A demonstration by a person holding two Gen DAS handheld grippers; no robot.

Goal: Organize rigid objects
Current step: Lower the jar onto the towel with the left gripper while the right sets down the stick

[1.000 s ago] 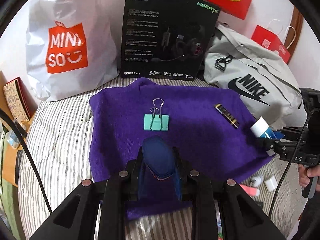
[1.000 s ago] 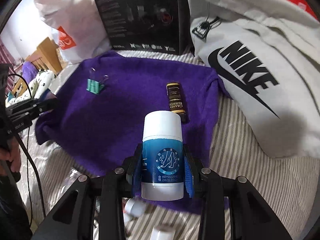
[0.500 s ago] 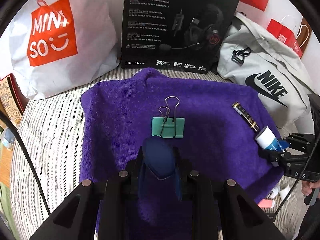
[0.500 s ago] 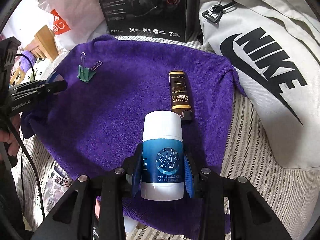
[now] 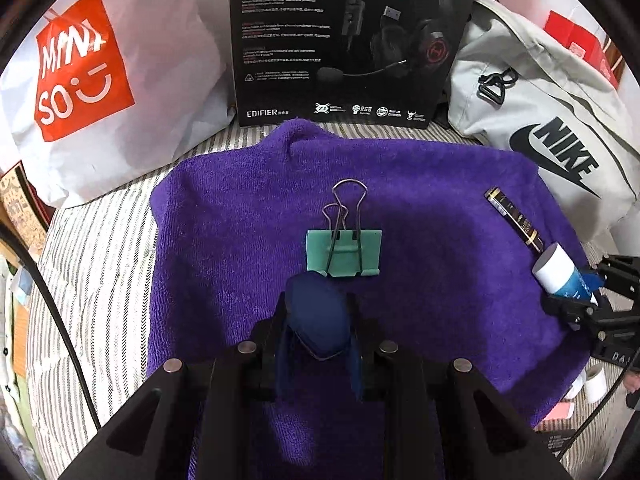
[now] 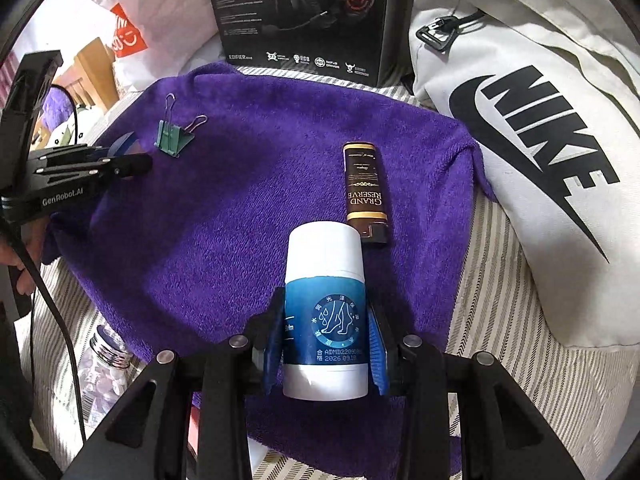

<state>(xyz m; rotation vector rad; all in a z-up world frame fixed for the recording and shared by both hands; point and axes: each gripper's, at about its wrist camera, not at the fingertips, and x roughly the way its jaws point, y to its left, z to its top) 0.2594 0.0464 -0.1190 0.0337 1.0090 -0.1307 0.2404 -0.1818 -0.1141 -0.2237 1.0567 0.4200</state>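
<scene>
A purple towel (image 5: pixel 240 240) lies on the striped bed. On it rest a green binder clip (image 5: pixel 344 252) and a brown "Grand Reserve" tube (image 5: pixel 514 218). My left gripper (image 5: pixel 318 320) is shut on a dark blue rounded object, just short of the clip. My right gripper (image 6: pixel 325 344) is shut on a white and blue balm stick (image 6: pixel 325 312), held over the towel's (image 6: pixel 240 200) near edge, its cap just short of the tube (image 6: pixel 365 188). The clip (image 6: pixel 174 140) sits beside the left gripper (image 6: pixel 136 162) at the left of the right wrist view.
A white Miniso bag (image 5: pixel 92 80), a black Edifier headset box (image 5: pixel 344 40) and a grey Nike bag (image 5: pixel 560 140) line the far side. A glass jar (image 6: pixel 106 360) lies left of the towel; small white items (image 5: pixel 592 380) lie off its right corner.
Both grippers have moved forward over the towel. The left now sits close behind the binder clip; the right has come up to the brown tube. Both holds are unchanged.
</scene>
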